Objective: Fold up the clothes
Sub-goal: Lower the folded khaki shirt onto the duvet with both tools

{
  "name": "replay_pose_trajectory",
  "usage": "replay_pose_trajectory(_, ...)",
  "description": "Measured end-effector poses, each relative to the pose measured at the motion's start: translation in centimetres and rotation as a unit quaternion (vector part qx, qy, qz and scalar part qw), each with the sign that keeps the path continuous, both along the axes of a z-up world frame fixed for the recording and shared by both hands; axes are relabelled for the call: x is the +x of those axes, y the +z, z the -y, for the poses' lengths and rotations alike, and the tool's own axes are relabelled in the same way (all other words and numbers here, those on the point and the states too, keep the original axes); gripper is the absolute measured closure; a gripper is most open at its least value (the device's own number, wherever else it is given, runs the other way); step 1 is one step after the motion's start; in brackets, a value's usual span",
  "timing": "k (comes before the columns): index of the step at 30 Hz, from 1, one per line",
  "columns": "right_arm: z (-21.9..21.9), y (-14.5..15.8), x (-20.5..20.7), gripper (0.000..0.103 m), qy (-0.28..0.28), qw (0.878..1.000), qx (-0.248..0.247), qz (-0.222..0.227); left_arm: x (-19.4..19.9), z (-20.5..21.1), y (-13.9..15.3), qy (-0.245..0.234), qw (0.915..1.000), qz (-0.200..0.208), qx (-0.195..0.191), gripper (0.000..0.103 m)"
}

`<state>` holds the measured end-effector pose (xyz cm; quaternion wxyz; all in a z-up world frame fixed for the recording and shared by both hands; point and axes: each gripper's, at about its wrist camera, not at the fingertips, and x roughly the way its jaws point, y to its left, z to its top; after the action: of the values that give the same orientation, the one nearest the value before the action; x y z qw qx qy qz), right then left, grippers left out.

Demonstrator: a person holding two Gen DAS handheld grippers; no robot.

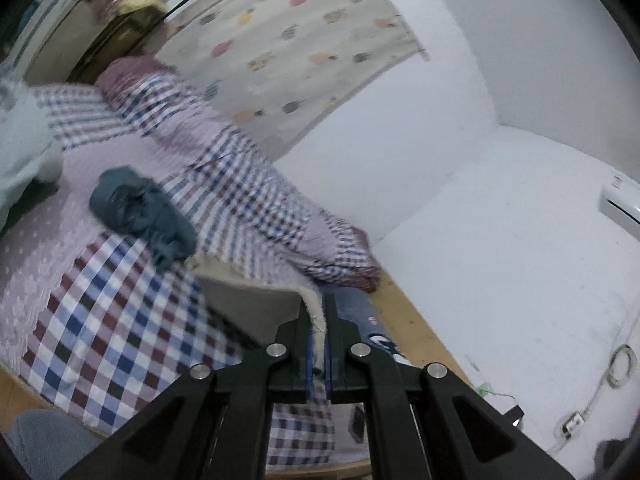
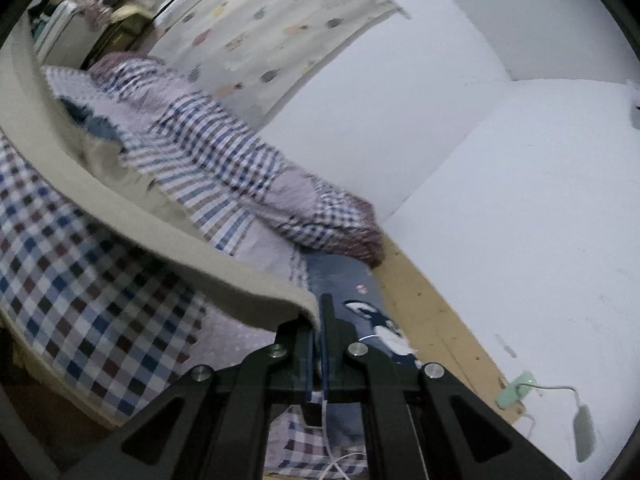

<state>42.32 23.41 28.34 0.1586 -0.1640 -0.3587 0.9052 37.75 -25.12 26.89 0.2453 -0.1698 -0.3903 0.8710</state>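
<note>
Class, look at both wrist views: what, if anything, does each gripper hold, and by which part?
Both hold the same beige garment by its edge: the left gripper pinches a corner of it, and the right gripper pinches the end of its long edge.

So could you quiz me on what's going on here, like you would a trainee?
1. True or false: both grippers are clamped on the same beige garment.
2. What lies crumpled on the checked bedspread, apart from the garment being held?
A. a dark teal cloth
B. a red towel
C. a pair of shoes
3. Fill in: the beige garment is lifted and hangs above the ____.

Key
1. True: the left gripper and the right gripper each pinch an edge of it.
2. A: the teal cloth.
3. bed.
</note>
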Motion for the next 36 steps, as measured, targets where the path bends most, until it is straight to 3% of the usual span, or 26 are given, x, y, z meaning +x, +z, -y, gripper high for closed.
replay_pose_trajectory(7, -0.1, 5.4, 5.3, 0.103, -0.008, 0.998, -0.008, -0.069, 5.3, 0.0, 5.3, -0.027, 0.9959, -0.085, 0.016, 0.101)
replay_pose_trajectory(11, 0.0, 7.7, 6.6, 0.103, 0.0, 0.996, -0.024, -0.091, 6.2, 0.3, 6.5, -0.033, 0.9935, -0.106, 0.026, 0.101)
replay_pose_trajectory(15, 0.0, 7.6, 5.0, 0.103, 0.003, 0.997, -0.025, -0.077, 4.2, 0.3, 5.9, -0.026, 0.9969, -0.071, 0.021, 0.101)
replay_pose_trajectory(25, -2.2, 4.1, -3.3, 0.103, 0.024, 0.997, -0.065, 0.02, -4.0, -1.3, 2.8, -0.017, 0.9992, 0.034, -0.013, 0.101)
replay_pose_trajectory(30, -3.3, 1.8, -9.1, 0.103, 0.037, 0.994, -0.072, 0.068, -9.4, -2.5, 1.0, -0.009, 0.9954, 0.09, -0.031, 0.101)
replay_pose_trajectory(36, -4.7, -1.9, -17.7, 0.103, 0.053, 0.985, -0.09, 0.134, -18.5, -3.7, -2.9, 0.009, 0.9827, 0.177, -0.056, 0.101)
